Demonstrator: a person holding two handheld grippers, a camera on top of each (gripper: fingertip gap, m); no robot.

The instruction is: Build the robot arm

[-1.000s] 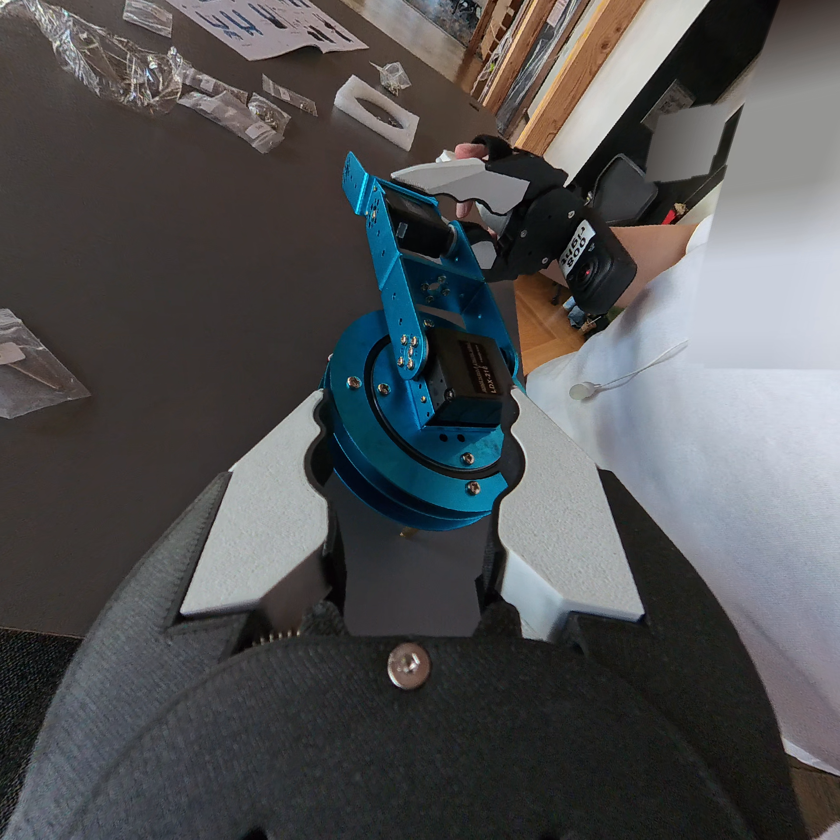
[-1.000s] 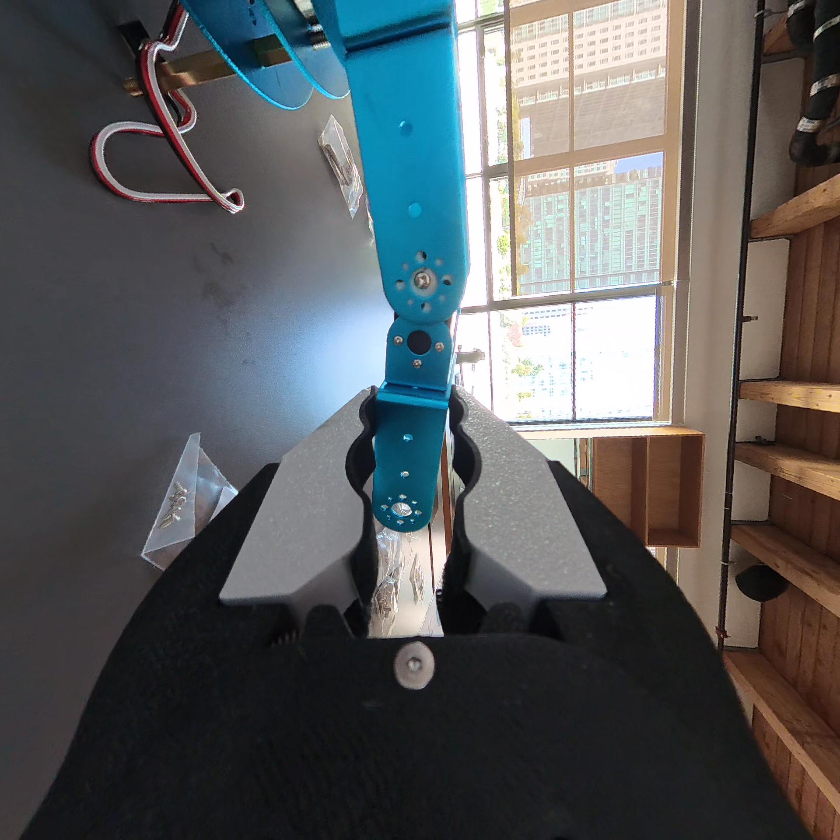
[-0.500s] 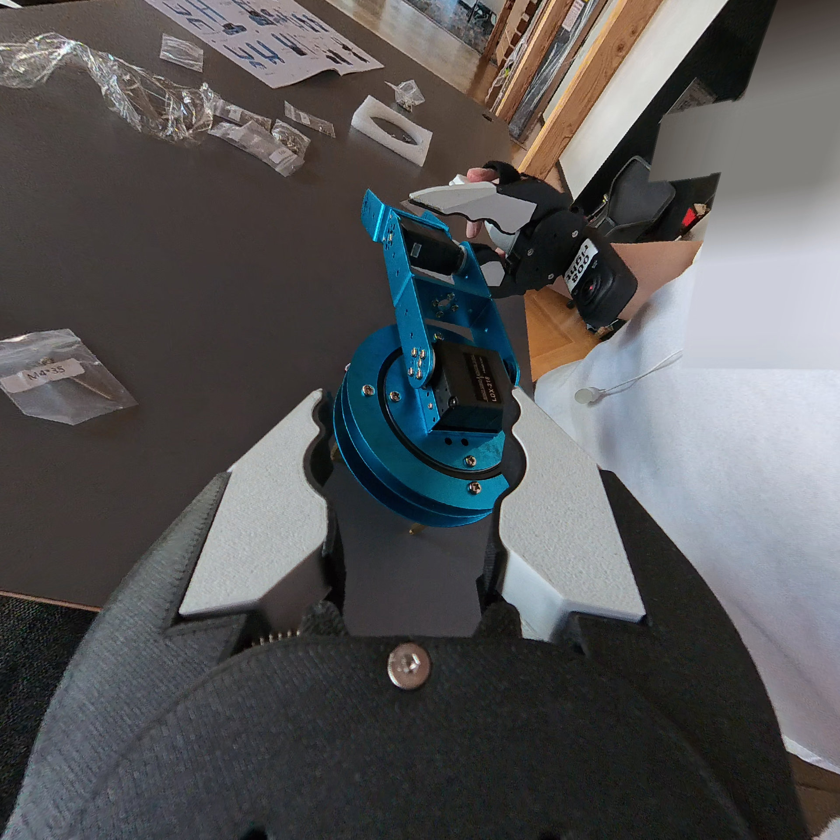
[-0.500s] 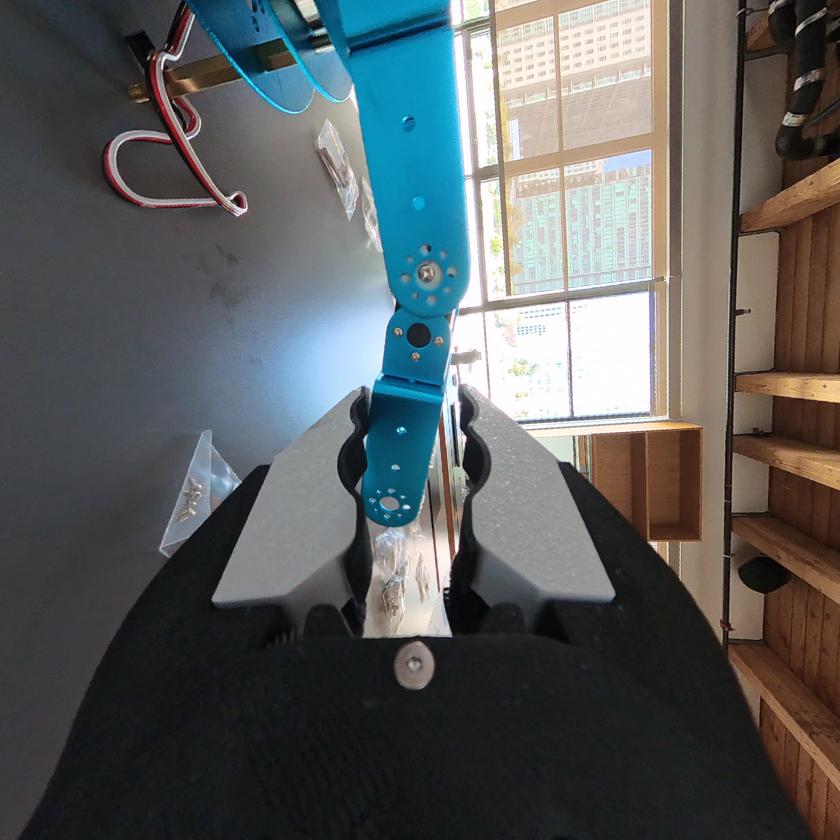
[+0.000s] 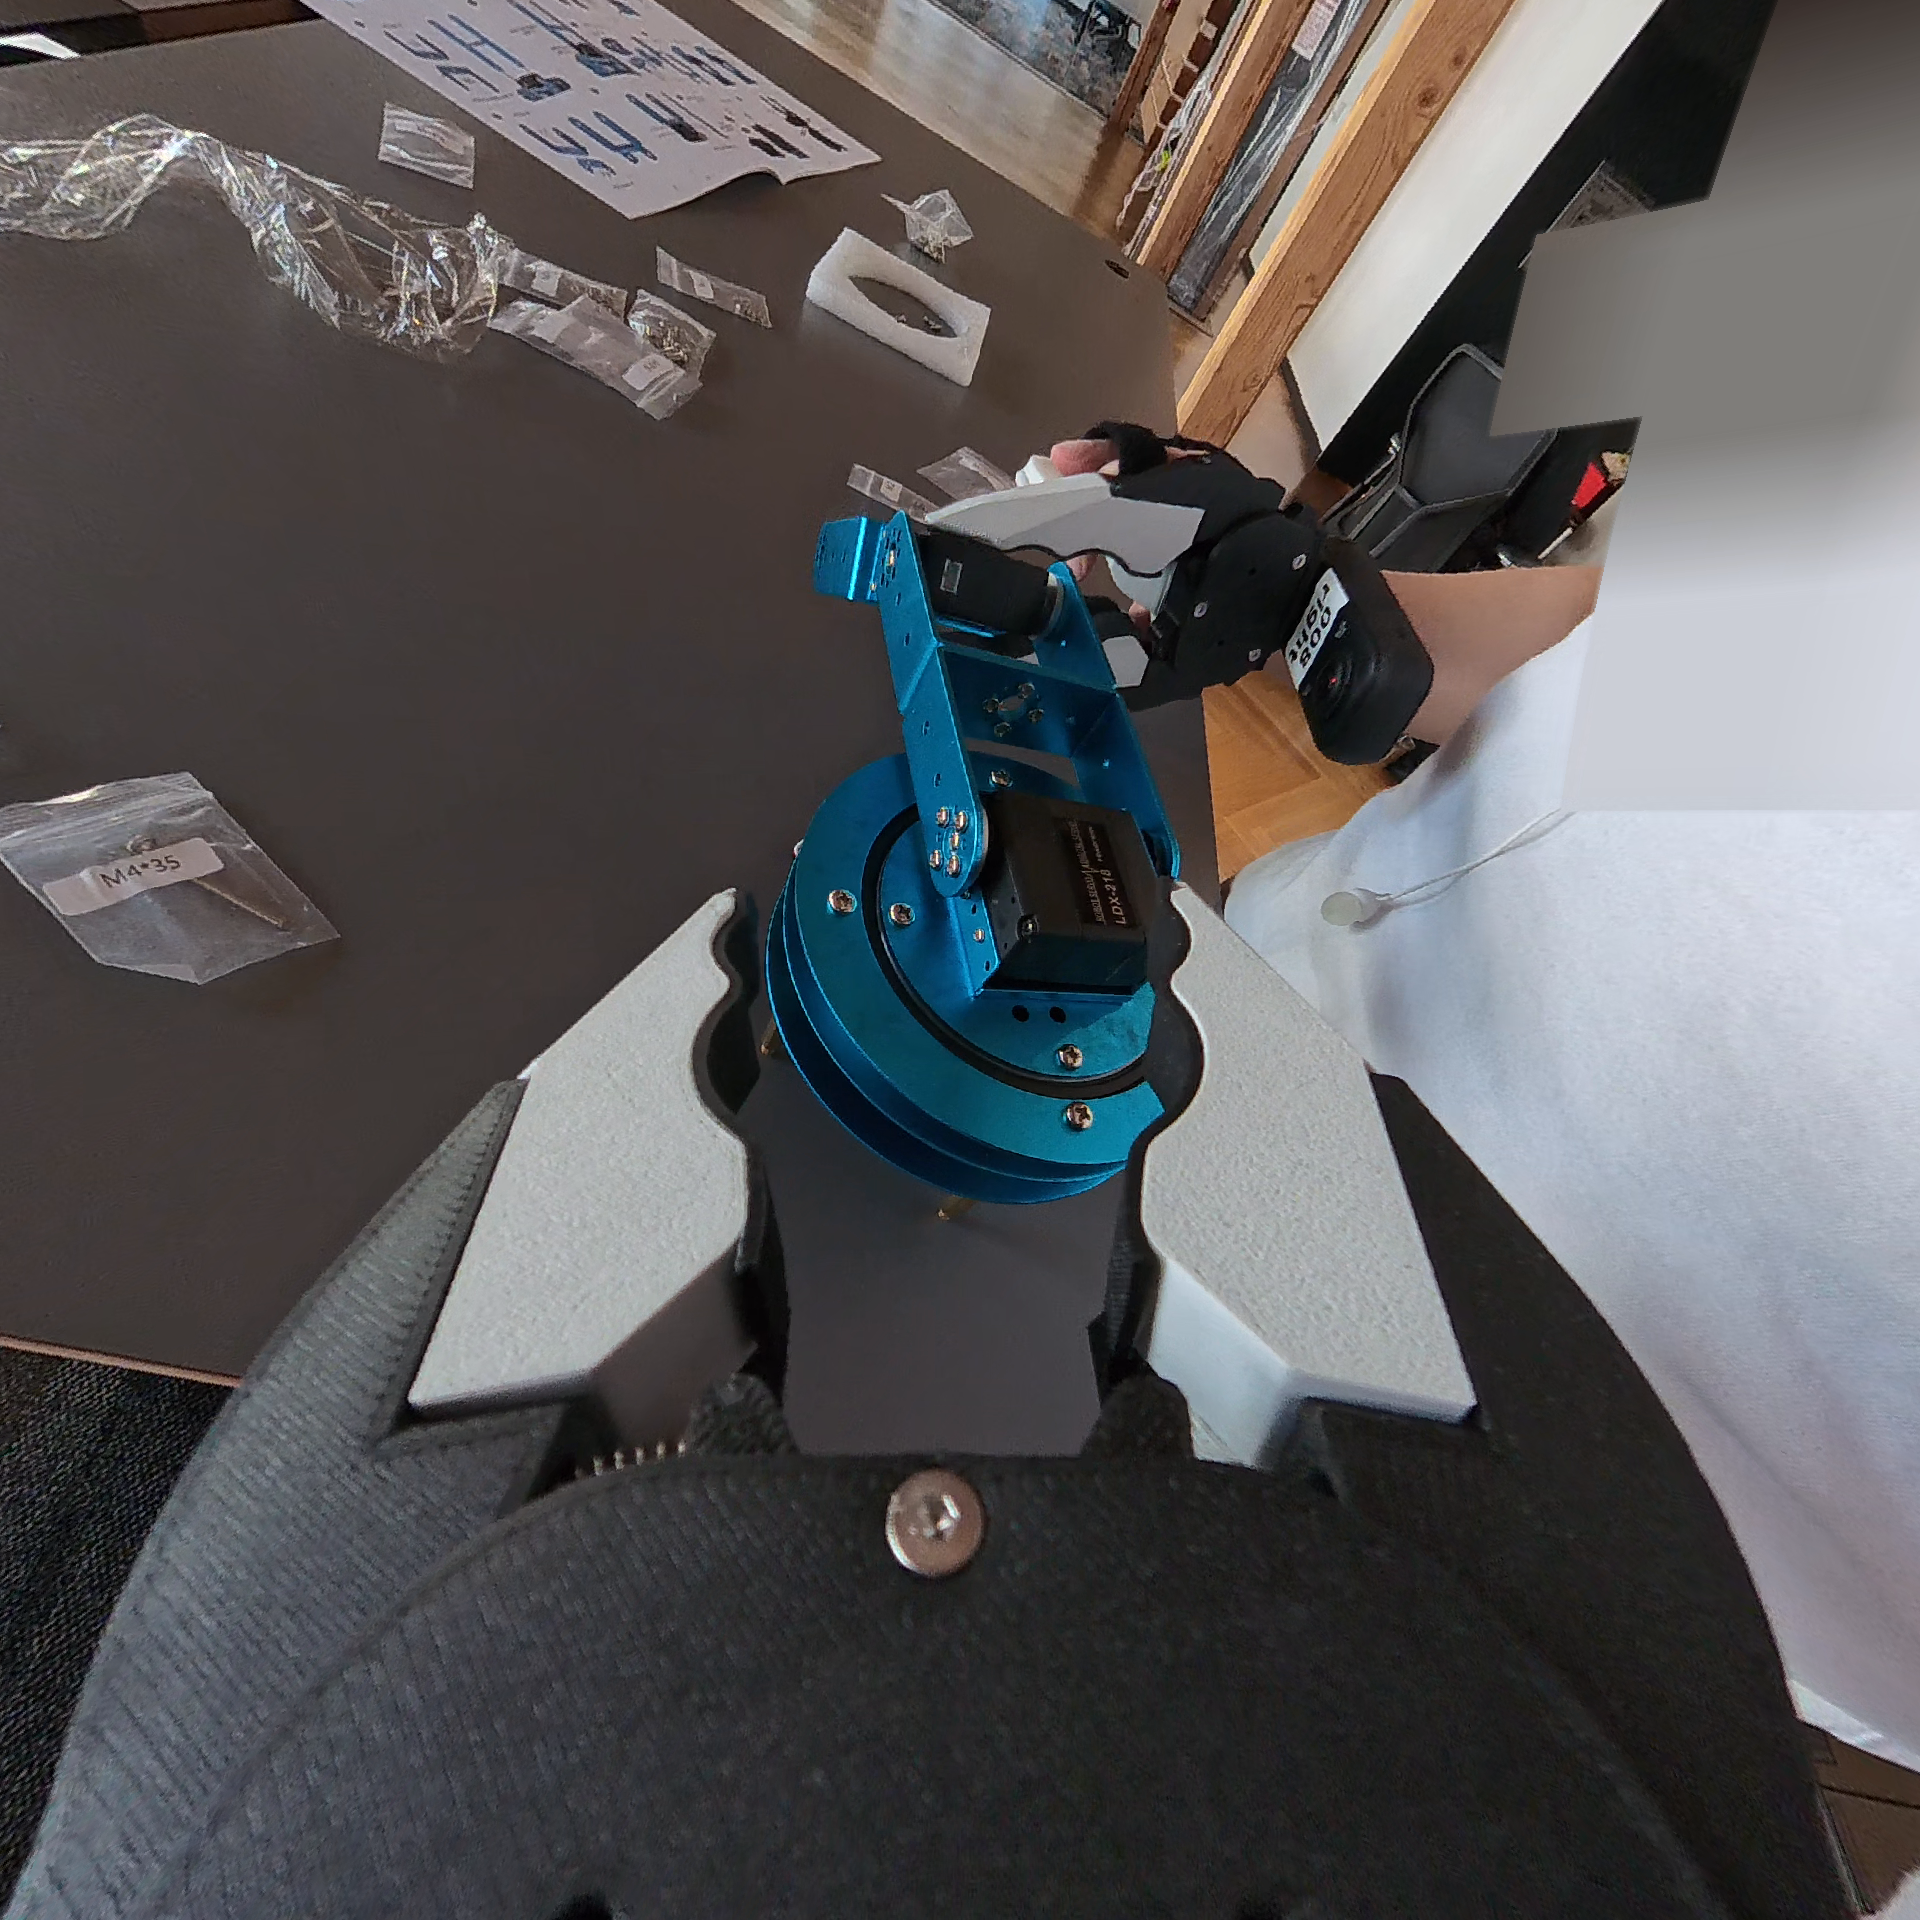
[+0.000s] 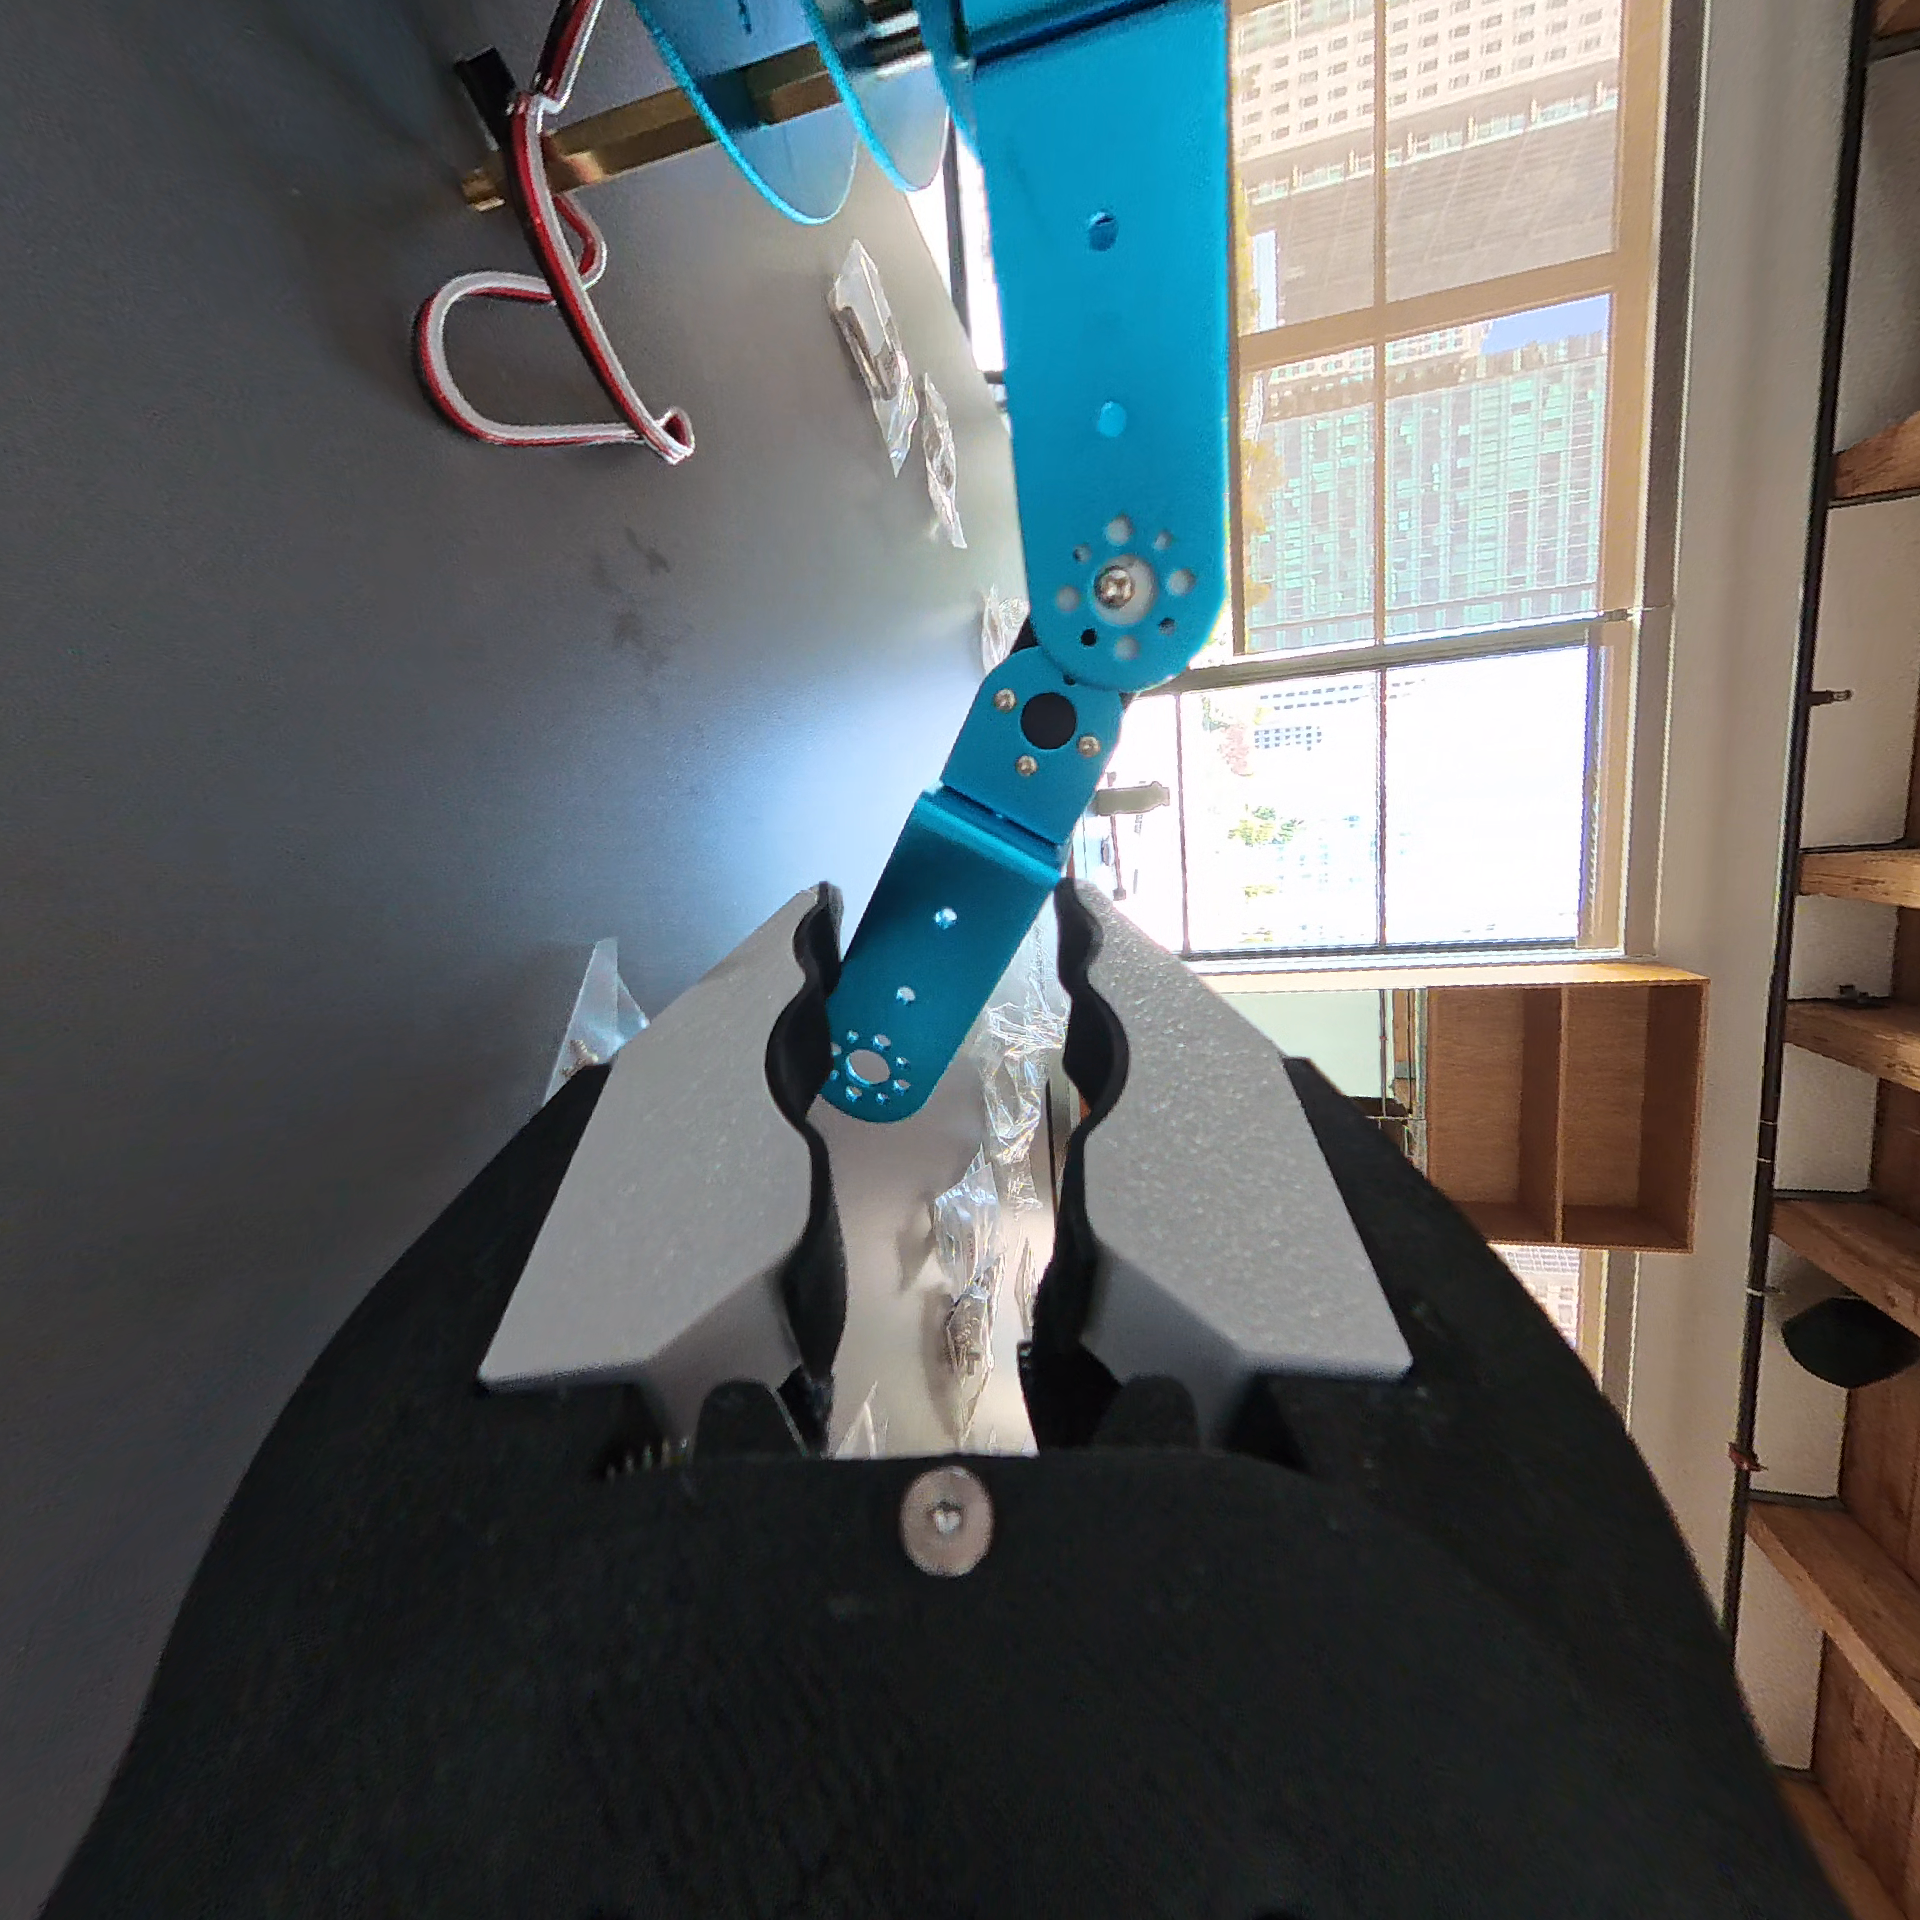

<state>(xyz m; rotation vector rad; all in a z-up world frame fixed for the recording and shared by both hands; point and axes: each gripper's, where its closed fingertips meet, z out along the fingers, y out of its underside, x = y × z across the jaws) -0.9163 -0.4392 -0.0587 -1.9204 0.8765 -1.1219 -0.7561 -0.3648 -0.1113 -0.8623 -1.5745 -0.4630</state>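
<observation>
A small blue metal robot arm stands on a dark table (image 5: 468,623). My left gripper (image 5: 951,899) is shut on its round blue base (image 5: 935,1091), one finger on each side. A black servo (image 5: 1070,894) sits on the base. My right gripper (image 6: 945,899) is open around the arm's end bracket (image 6: 935,997). The bracket hangs tilted and leans against the left finger (image 6: 707,1122), clear of the right one. The long blue link (image 6: 1101,364) rises above it. The right gripper also shows in the left wrist view (image 5: 1039,582), at the arm's top.
Small bags of screws (image 5: 156,883), crumpled plastic wrap (image 5: 312,229), a white foam block (image 5: 899,307) and a printed sheet (image 5: 603,83) lie on the table. A red, white and black cable (image 6: 551,343) loops beside the base. A person in white (image 5: 1558,1143) is at the table's right edge. Some 20 cm of space lies between my two pairs of fingers. The right tips stand about 8 cm off the long blue link (image 6: 1101,364).
My right gripper has opened off the end bracket, which has swung at its joint towards the left finger. My left gripper has kept its hold on the base.
</observation>
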